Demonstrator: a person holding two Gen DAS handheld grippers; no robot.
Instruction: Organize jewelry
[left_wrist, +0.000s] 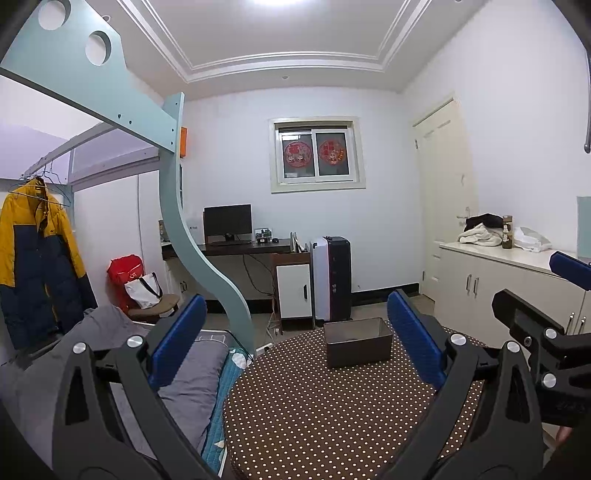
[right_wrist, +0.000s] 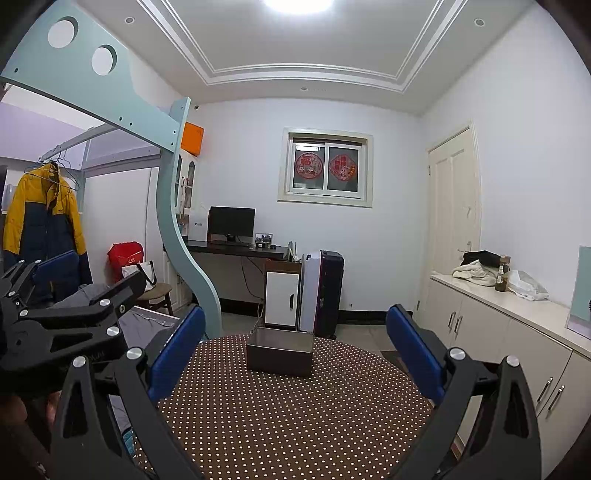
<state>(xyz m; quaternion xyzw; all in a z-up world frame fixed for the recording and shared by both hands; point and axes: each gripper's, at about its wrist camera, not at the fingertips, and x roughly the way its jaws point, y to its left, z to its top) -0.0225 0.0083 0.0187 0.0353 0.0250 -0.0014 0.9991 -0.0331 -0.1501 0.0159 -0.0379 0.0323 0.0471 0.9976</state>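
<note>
A dark open-topped box (left_wrist: 357, 341) stands at the far side of a round table with a brown polka-dot cloth (left_wrist: 314, 413). It also shows in the right wrist view (right_wrist: 280, 350) on the same cloth (right_wrist: 288, 413). No jewelry is visible. My left gripper (left_wrist: 295, 343) is open and empty, held above the table's near side with the box ahead of it. My right gripper (right_wrist: 295, 347) is open and empty too, level with the box. Each gripper shows at the edge of the other's view.
A bed with grey bedding (left_wrist: 177, 369) and a pale blue loft frame (left_wrist: 192, 240) lie to the left. White cabinets (right_wrist: 498, 332) run along the right. A desk with a monitor (left_wrist: 227, 223), a suitcase (left_wrist: 332, 280) and a door (right_wrist: 454, 206) stand beyond.
</note>
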